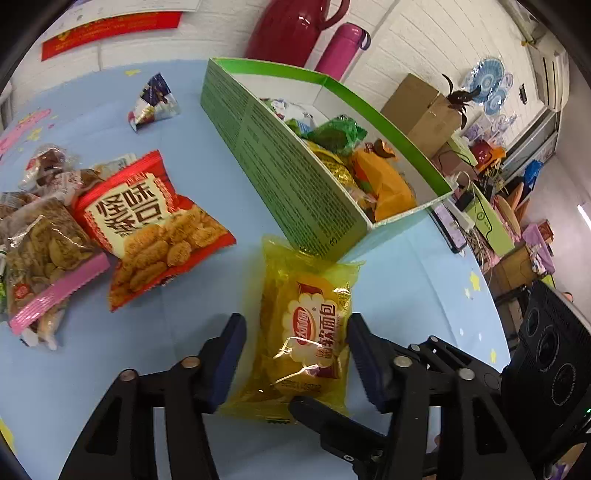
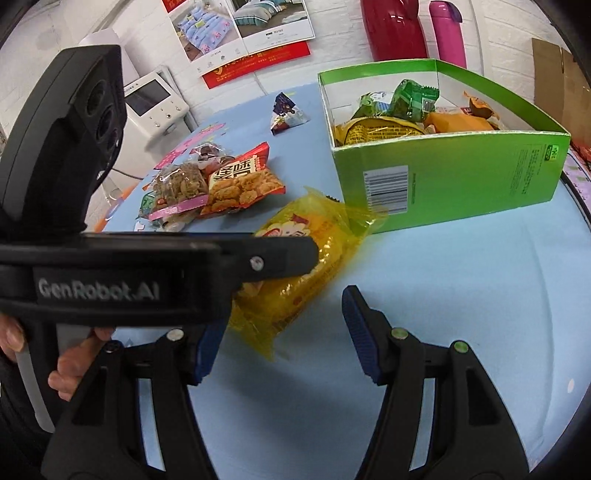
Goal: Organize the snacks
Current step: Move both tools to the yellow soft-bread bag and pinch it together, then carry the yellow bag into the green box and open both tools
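Left gripper [image 1: 295, 354], jaws spread, is straddling the yellow plastic-wrapped bread packet [image 1: 308, 328] lying against the open green cardboard box [image 1: 295, 184], positioning for pickup; right gripper [image 2: 284, 332] is waiting beside that box, likewise spread and empty.

Setting: we take this for a lived-in household room. We note a table [image 2: 461, 266] under a pale blue cloth, white brick-pattern walls, a red thermos jug [image 2: 393, 27] and pink flask [image 2: 447, 31], a bedding poster [image 2: 240, 26], a white appliance with a screen [image 2: 155, 101], cardboard boxes [image 1: 424, 107], and cluttered goods along the far wall [image 1: 517, 206].
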`<state>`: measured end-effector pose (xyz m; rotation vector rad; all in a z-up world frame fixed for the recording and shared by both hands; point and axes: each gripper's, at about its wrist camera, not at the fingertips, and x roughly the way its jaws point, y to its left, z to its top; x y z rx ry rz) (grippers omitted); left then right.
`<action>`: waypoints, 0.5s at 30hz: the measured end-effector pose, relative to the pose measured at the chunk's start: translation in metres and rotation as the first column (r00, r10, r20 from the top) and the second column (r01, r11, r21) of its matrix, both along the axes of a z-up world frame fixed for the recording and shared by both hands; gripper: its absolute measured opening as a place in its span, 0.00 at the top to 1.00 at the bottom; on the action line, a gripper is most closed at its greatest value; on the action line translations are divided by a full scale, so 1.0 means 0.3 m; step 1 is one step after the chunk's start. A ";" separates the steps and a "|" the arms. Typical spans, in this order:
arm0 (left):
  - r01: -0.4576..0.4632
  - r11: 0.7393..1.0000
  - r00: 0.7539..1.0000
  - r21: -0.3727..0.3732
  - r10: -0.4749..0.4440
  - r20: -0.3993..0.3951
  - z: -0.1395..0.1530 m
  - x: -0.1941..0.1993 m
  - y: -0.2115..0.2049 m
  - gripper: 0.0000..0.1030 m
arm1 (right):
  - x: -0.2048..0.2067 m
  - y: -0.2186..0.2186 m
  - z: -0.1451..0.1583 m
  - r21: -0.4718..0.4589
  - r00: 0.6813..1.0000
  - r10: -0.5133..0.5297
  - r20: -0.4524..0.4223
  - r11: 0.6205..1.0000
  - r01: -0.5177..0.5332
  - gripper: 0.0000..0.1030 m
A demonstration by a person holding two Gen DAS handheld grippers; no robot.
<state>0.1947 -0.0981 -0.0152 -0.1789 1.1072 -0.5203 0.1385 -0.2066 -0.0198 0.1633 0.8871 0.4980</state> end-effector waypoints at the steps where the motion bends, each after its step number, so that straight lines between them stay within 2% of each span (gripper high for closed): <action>1: 0.001 1.000 1.000 -0.004 -0.001 -0.002 -0.006 -0.002 -0.004 0.57 | 0.005 0.000 -0.004 0.011 1.000 0.004 -0.007 1.000 -0.004 0.40; 3: -0.010 1.000 1.000 0.008 0.010 0.015 0.003 -0.015 -0.008 0.62 | 0.009 -0.006 -0.009 0.038 1.000 0.012 -0.015 0.999 -0.012 0.49; 6: -0.014 1.000 1.000 -0.004 0.014 0.017 0.024 -0.042 -0.014 0.63 | -0.011 -0.008 0.003 0.041 1.000 0.015 0.001 0.999 -0.015 0.54; 11: -0.004 1.000 0.995 -0.016 0.005 0.095 0.112 -0.101 -0.034 0.63 | -0.068 -0.019 0.083 0.044 0.997 0.012 0.071 0.999 -0.015 0.55; 15: 0.011 1.000 0.982 -0.003 -0.010 0.189 0.210 -0.126 -0.056 0.63 | -0.083 -0.034 0.161 0.053 0.989 -0.001 0.148 0.999 -0.007 0.55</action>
